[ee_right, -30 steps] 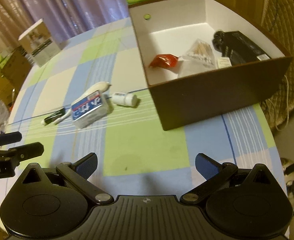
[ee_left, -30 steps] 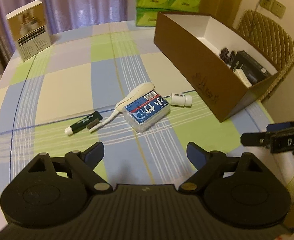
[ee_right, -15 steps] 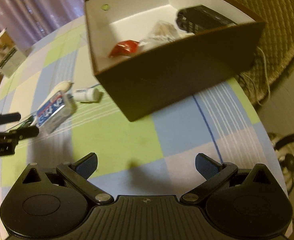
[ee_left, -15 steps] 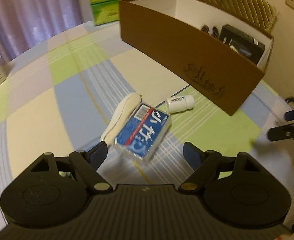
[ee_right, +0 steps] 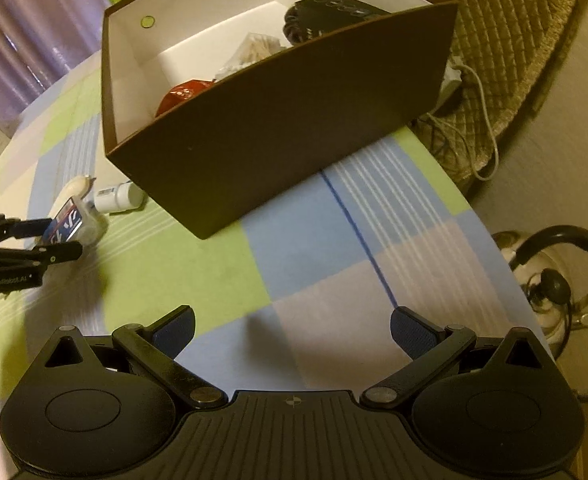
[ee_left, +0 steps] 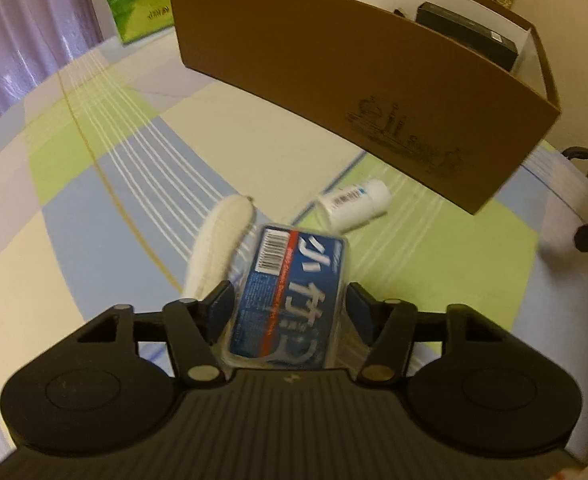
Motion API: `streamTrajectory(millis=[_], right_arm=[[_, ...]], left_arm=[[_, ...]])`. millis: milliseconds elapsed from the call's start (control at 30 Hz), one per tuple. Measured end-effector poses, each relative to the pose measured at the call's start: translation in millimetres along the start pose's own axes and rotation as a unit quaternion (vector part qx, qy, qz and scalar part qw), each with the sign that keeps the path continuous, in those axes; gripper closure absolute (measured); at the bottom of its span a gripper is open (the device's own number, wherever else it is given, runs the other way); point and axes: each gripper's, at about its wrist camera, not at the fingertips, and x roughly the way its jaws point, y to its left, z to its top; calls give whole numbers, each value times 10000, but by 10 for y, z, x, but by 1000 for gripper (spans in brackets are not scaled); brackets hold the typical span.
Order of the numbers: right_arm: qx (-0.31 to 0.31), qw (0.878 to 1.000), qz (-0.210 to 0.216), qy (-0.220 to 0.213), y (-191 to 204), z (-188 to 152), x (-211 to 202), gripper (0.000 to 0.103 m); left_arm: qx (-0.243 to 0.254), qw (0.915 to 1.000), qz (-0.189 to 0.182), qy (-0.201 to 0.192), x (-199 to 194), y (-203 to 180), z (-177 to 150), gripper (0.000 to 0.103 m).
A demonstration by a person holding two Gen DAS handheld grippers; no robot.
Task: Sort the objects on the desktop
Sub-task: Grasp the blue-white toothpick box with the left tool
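Note:
A clear plastic box with a blue label [ee_left: 290, 296] lies on the checked tablecloth between the fingers of my left gripper [ee_left: 290, 306], whose blue pads press on its two long sides. The right wrist view shows the same grip on the blue-labelled box [ee_right: 70, 224] at the far left. A white padded object [ee_left: 218, 244] lies just left of it. A small white bottle [ee_left: 353, 204] lies on its side beyond it. The brown cardboard box [ee_left: 333, 92] stands behind them. My right gripper [ee_right: 292, 330] is open over the tablecloth, holding nothing.
Inside the cardboard box [ee_right: 294, 128] are a black case [ee_left: 465, 34], a red packet [ee_right: 182, 94] and a clear bag [ee_right: 254, 50]. Green tissue packs [ee_left: 142, 0] stand at the back. A quilted chair [ee_right: 513, 40] with a white cable and a kettle [ee_right: 549, 288] lie beyond the table's right edge.
My left gripper has moved forward and down onto the blue-labelled box and narrowed onto its sides. The right gripper has swung right, nearer the cardboard box's corner, staying open.

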Motion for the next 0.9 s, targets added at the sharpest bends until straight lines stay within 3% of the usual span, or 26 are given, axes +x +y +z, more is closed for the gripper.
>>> streamTrajectory(millis=[267,467,633,900], right_arm=[[-99,9999,28,-8,74,22,28,2],[-212,9997,101,-66,190,-17,13,2],[-284,9992,232,-168,328,-36,11,2],[-618,9947,642,-521,852,-43,88,2]], left_arm=[[-458,9989,-82,4,49,-29,-18,50],[-505,9987,49,26,62,-83,-40,50],[-842,9961,257,-58,-178,-14,-171,50],[-1581,9844,703,-319,-700,277,-426,50]])
